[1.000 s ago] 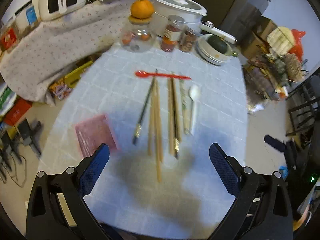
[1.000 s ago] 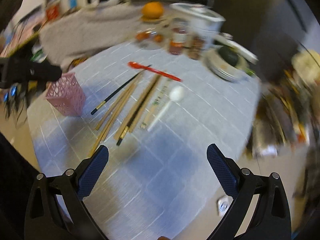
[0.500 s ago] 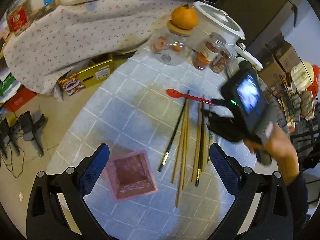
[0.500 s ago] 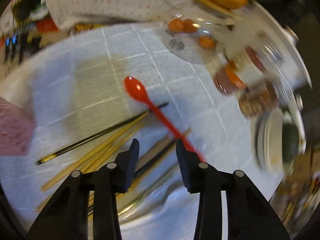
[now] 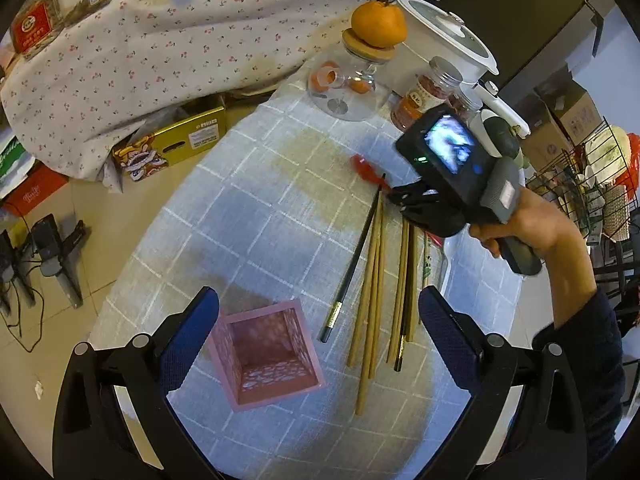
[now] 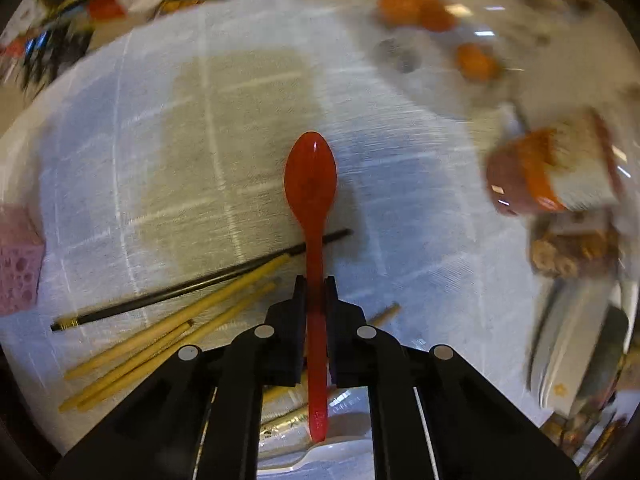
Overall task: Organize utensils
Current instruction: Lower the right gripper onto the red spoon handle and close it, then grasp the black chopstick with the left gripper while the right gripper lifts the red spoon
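The right gripper [image 6: 315,290] pinches the red spoon [image 6: 311,184] mid-handle, balanced for carrying; the left gripper [image 5: 318,320] gapes wide, likely ready to steady the near-left pink basket [image 5: 266,394].

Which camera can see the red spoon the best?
The right wrist view: the red spoon fills the middle, its handle pinched in the right hand-held gripper. The left wrist view shows only a blurry red bit beside that gripper.

even indoor light, soft shadows, fisheye bending at edges, right wrist view motion-blurred, left sharp
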A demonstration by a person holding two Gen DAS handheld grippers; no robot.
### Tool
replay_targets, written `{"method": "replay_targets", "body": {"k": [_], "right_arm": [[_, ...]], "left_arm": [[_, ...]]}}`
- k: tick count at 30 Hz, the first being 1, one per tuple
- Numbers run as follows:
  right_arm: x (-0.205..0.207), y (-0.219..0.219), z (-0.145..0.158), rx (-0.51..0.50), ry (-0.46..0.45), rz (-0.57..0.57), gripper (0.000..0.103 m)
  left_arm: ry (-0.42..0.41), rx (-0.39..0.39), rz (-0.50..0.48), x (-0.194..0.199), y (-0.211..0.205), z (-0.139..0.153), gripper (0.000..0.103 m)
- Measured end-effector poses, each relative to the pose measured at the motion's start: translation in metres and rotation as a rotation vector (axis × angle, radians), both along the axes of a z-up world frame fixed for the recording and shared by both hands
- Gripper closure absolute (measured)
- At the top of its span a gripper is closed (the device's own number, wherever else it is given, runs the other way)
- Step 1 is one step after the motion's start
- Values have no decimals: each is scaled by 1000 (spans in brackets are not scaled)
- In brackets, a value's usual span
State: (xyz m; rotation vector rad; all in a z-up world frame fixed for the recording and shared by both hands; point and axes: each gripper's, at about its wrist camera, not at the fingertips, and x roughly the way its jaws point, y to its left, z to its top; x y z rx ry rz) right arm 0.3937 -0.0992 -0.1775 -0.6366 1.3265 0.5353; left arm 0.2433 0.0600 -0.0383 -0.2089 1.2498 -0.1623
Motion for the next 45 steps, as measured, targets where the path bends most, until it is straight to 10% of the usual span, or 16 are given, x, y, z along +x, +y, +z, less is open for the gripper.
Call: {"method": "replay_targets", "body": {"k": [7, 18, 22, 45], "right_arm": [[-33, -77, 82, 268, -97, -388, 94], [-186, -177, 116, 602, 9, -875, 94], [-231, -187, 118, 720, -55, -931, 94], [-251, -207, 121, 662, -124, -911, 94]], "left_arm": [[-15, 36, -29, 11, -22, -7, 7], [126, 162, -162, 71, -99, -67, 28], [180, 214, -153, 88, -102, -94, 43], [250, 311, -242, 131, -113, -162, 96]]}}
